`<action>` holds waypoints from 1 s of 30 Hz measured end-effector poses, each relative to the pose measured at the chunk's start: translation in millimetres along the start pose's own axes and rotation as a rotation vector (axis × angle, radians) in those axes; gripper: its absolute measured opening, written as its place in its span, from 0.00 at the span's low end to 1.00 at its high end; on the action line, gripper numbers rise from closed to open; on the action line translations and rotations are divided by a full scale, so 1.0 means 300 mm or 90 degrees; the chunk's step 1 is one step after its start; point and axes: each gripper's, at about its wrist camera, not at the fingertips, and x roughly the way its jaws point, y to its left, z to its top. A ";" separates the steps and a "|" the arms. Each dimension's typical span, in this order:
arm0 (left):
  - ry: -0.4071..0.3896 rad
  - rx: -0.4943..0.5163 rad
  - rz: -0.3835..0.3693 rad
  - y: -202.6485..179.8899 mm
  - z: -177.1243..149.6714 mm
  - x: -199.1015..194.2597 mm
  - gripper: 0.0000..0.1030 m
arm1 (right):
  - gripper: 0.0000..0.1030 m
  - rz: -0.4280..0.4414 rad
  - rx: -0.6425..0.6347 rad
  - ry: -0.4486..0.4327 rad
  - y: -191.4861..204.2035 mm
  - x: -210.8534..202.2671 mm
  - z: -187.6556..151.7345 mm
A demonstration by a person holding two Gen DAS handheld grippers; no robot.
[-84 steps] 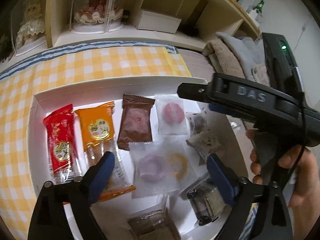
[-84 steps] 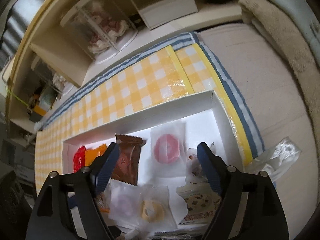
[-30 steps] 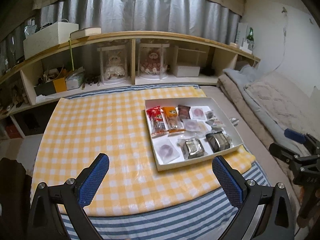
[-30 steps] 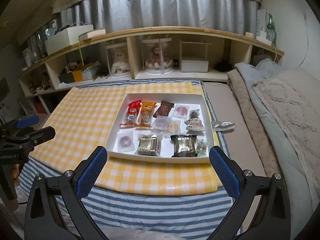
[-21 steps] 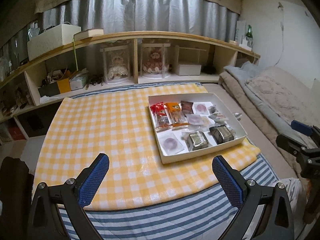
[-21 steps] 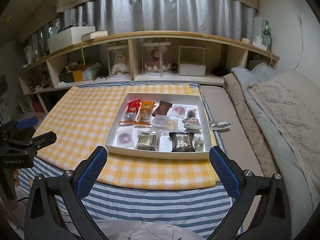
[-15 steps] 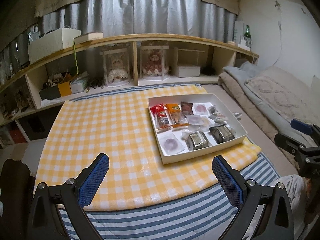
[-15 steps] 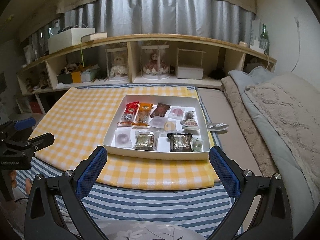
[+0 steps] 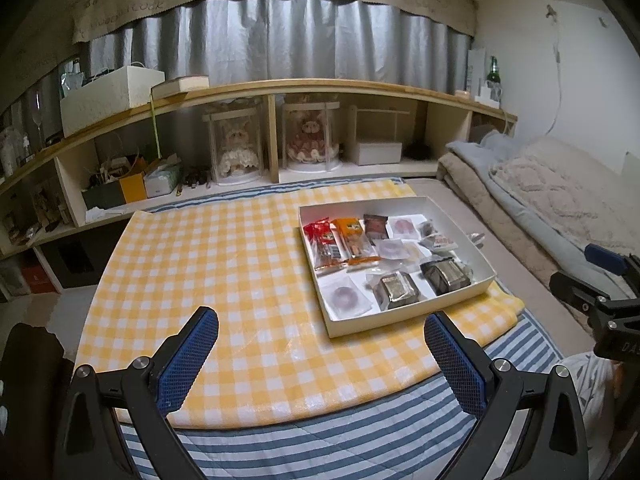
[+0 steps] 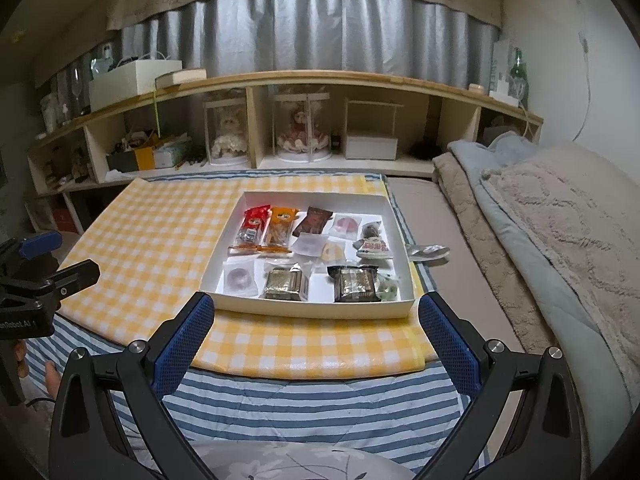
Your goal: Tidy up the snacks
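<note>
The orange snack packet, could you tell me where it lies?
In the right wrist view the orange snack packet lies in the white box, back row, between the red packet and the brown packet.

Both wrist views—pulled back—share snack box.

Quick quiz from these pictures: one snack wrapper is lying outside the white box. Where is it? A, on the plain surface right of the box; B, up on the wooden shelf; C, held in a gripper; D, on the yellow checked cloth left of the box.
A: the crinkled clear wrapper lies on the plain surface just right of the white box, and both grippers are open and empty.
</note>
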 end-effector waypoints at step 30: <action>-0.009 0.001 0.001 -0.021 -0.014 -0.014 1.00 | 1.00 -0.014 -0.008 -0.008 0.004 -0.012 -0.004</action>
